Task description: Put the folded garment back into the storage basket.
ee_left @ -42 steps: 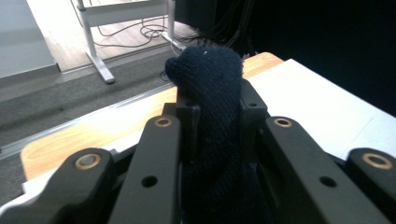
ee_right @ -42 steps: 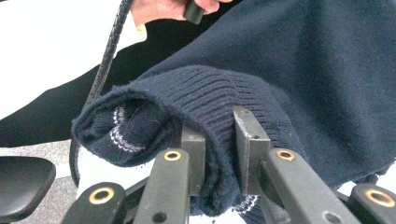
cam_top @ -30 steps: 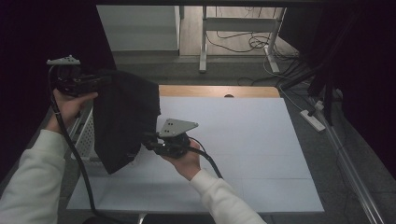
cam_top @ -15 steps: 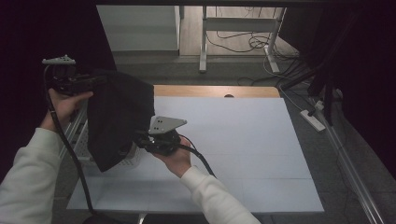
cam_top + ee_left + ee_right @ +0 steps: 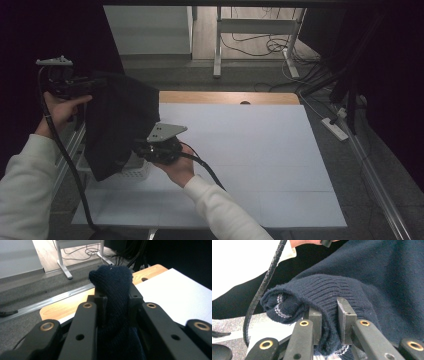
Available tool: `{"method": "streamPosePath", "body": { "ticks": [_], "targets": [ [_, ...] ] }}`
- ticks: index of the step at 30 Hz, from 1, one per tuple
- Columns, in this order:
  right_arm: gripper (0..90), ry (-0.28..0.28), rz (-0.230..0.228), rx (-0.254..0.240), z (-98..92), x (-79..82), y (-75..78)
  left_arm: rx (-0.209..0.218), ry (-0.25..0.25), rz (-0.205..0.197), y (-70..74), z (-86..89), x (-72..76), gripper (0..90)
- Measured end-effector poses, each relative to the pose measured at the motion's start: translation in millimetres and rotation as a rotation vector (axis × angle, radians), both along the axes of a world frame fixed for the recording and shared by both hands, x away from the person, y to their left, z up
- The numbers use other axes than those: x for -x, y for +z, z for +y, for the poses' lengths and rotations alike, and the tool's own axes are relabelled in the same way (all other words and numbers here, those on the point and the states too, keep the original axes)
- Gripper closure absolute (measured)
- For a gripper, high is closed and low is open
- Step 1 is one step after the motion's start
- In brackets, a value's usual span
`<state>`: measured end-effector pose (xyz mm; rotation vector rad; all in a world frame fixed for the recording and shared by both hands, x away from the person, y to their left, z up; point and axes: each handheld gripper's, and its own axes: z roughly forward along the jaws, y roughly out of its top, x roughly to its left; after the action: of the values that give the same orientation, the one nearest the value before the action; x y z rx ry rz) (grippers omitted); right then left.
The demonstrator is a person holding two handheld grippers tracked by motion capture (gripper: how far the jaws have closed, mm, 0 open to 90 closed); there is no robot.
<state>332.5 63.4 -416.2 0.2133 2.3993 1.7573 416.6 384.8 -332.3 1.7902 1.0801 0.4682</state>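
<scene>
Right gripper view looks along the right gripper (image 5: 329, 315). Its jaws are squeezed on a thick fold of the dark blue sweater (image 5: 372, 277). The ribbed edge with a thin white stripe bulges out past the jaws. A black cable (image 5: 265, 282) hangs just beside it.

Left gripper view has the left gripper (image 5: 116, 293) pinched on another bit of the same sweater (image 5: 112, 280). The knit sticks up between the jaws like a small hump. Beyond it lie the wood edge (image 5: 147, 271) and the white table (image 5: 180, 292).

High view puts it all together. The left gripper (image 5: 87, 85) is up high at the left, off the table's side. The right gripper (image 5: 142, 150) is lower, near the table's left edge. The sweater (image 5: 120, 120) hangs in the air between them like a dark sheet. Under it sits a white basket (image 5: 137, 170).

Compared with a second ago, both hands have slid to the left, and the sweater has gone with them. It now hangs more over the basket than over the table (image 5: 250, 150). Both grips look just as tight as before. My guess is the sweater is being carried to the basket, or held up to be folded.
</scene>
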Motion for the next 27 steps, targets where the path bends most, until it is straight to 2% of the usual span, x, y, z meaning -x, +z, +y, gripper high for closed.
{"method": "streamPosePath", "body": {
  "ticks": [10, 16, 22, 27],
  "targets": [
    [75.9, 0.024, 0.043, 0.049, 23.8, -7.6, -22.1, -0.001, 0.004, 0.04, -21.9, 6.3, -14.9, 74.8],
    [76.0, 0.041, 0.055, 0.052, 29.8, -7.8, -24.1, 0.01, 0.02, 0.047, -27.6, 16.8, -14.3, 74.8],
    [75.9, 0.046, 0.066, 0.034, 33.4, -6.4, -24.1, 0.009, 0.036, 0.05, -30.6, 23.6, -12.3, 74.8],
    [75.8, 0.05, 0.074, 0.063, 37.3, -8.3, -29.3, -0.004, 0.042, 0.079, -41.0, 23.5, -16.6, 74.7]
  ]
}}
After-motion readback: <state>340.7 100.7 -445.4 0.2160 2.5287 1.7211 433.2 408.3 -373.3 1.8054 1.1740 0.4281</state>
